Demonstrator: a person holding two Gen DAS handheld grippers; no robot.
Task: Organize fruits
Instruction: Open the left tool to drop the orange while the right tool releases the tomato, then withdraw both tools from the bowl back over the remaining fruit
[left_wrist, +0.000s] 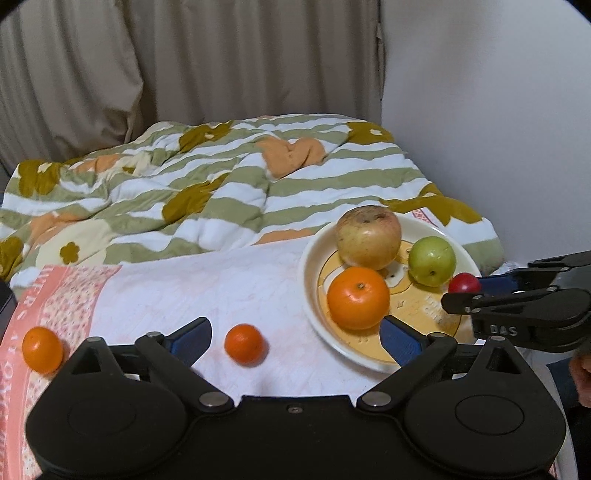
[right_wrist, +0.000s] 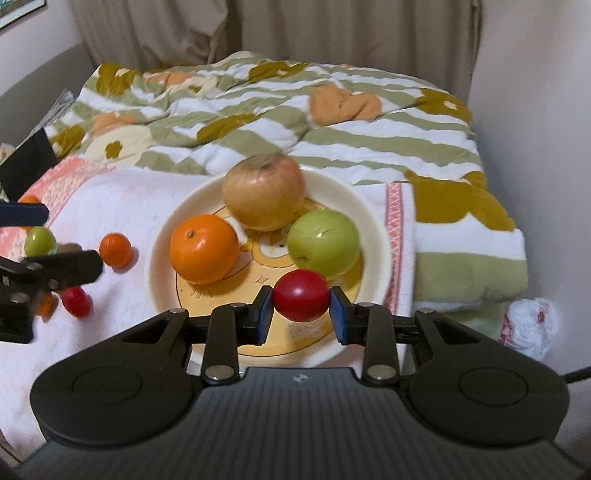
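Nearest in my right wrist view, my right gripper (right_wrist: 301, 312) is clamped on a small red fruit (right_wrist: 301, 294), its blue pads pressing on both sides, low in the centre of the frame over the near rim of the cream plate (right_wrist: 373, 221). In my left wrist view, my left gripper (left_wrist: 295, 341) stands spread wide with nothing between its fingers; its left blue finger (left_wrist: 190, 341) hangs over the white and pink cloth (left_wrist: 184, 288), its right one just in front of the plate's near edge.

Between those left fingers, a little further off, a small orange (left_wrist: 244, 344) lies on the cloth, and another small orange (left_wrist: 42, 349) sits at the lower left of that frame on the pink border.

On the plate, at centre right, lie a large orange (left_wrist: 358, 297) nearest, a green apple (left_wrist: 432, 261) to its right, and a big yellowish apple (left_wrist: 368, 237) behind them, all close together.

At the left edge of the right wrist view, partly hidden by my left gripper, more fruit lies on the cloth: a small green fruit (right_wrist: 40, 240), a red one (right_wrist: 76, 301), and an orange piece I can only partly see.

Further back, the striped floral quilt (left_wrist: 221, 184) is rumpled across the upper middle, with beige curtains (left_wrist: 184, 55) behind it.
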